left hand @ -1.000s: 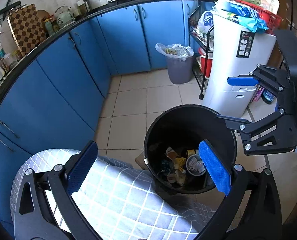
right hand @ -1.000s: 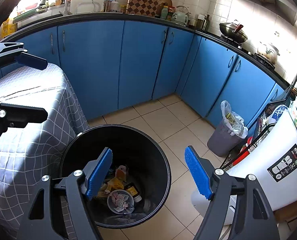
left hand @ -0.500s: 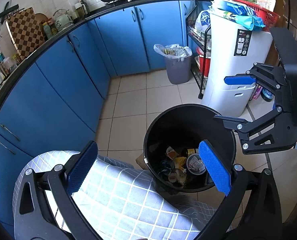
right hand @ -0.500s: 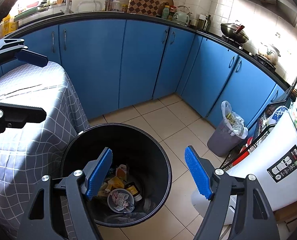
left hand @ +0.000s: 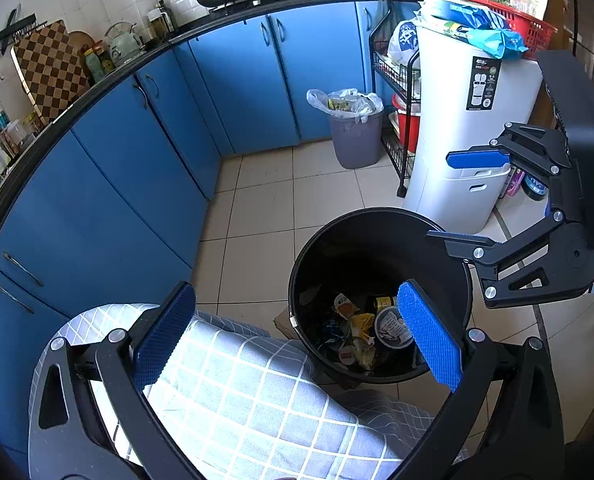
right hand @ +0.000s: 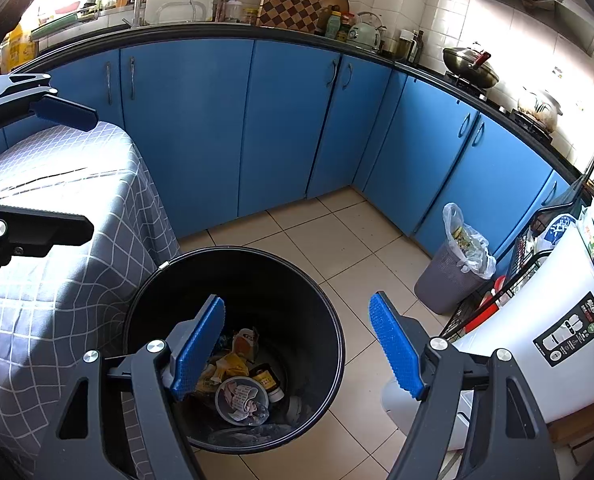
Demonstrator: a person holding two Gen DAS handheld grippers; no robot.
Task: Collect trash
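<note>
A black round trash bin (left hand: 297, 280) (right hand: 333, 328) stands on the tiled floor beside a table with a grey checked cloth (left hand: 257, 392) (right hand: 57, 272). Several pieces of trash (left hand: 361, 328) (right hand: 237, 380) lie in its bottom: a paper cup, wrappers, a small jar. My left gripper (left hand: 297, 336) is open and empty, above the table's edge and the bin. My right gripper (right hand: 297, 348) is open and empty, above the bin; it also shows in the left wrist view (left hand: 469, 196). The left gripper shows at the left edge of the right wrist view (right hand: 57, 168).
Blue kitchen cabinets (left hand: 137, 168) (right hand: 281, 120) run around the room under a cluttered black counter. A grey bin with a plastic liner (left hand: 353, 132) (right hand: 453, 272) stands by a wire rack (left hand: 397, 80). A white appliance (left hand: 465, 140) (right hand: 537, 352) stands right of the black bin.
Both grippers stay open and empty over the bin. The views have shifted only slightly; the right gripper has drifted a little in the left wrist view.
</note>
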